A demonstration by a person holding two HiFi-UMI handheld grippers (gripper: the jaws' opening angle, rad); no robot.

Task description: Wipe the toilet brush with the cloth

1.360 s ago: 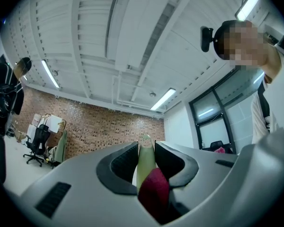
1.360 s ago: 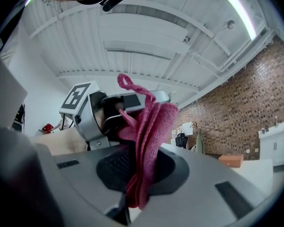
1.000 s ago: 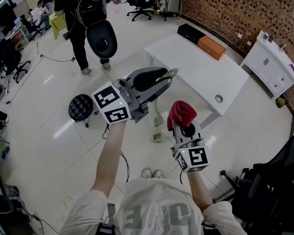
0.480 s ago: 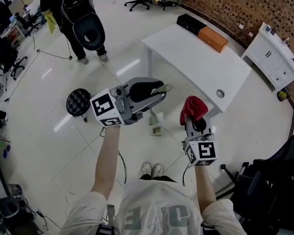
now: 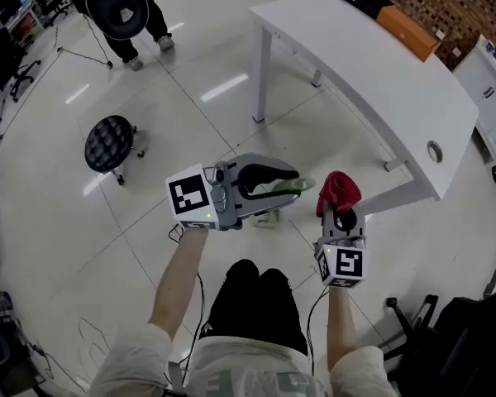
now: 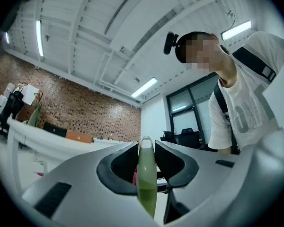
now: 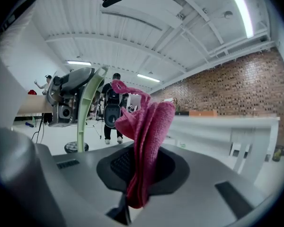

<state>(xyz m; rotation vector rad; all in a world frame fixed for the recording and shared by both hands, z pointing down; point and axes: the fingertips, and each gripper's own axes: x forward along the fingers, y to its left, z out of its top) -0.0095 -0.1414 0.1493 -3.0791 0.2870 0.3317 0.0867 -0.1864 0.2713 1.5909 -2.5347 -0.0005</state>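
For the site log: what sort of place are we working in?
Probably an open office or workshop: a long white desk, a brick wall, and a rolling stool on glossy floor tiles.

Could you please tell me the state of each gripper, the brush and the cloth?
left gripper, shut on the toilet brush
right gripper, shut on the cloth
toilet brush, gripped by its green handle
cloth, bunched, standing up from its gripper
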